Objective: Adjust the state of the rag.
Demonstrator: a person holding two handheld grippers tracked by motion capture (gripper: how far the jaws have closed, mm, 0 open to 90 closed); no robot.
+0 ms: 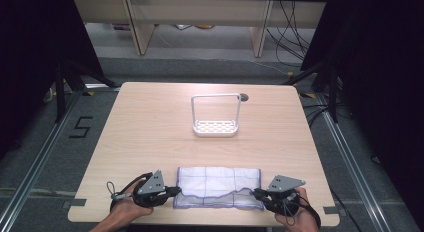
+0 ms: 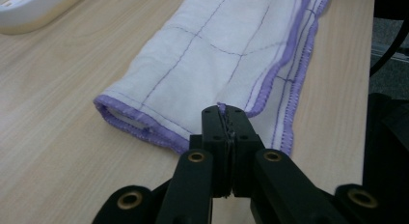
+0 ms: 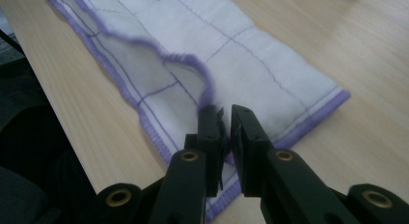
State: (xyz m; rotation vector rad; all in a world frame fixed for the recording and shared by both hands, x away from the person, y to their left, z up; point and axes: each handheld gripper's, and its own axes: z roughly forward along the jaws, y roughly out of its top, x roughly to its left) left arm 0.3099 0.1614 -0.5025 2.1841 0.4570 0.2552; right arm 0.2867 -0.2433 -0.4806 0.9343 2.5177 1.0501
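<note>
A white cloth with purple hems and thin stitched lines lies folded into a long strip near the table's front edge. My left gripper is at its left end. In the left gripper view the jaws are shut on a bit of the cloth's purple hem. At the right end sits my right gripper. In the right gripper view its jaws stand a narrow gap apart, and the upper layer's hem of the cloth rises in a ripple to the left jaw's tip.
A white rack with a slotted base and a tall hoop handle stands mid-table, beyond the cloth; its corner is in the left gripper view. The wooden table is bare around it. Its front edge lies just behind both hands.
</note>
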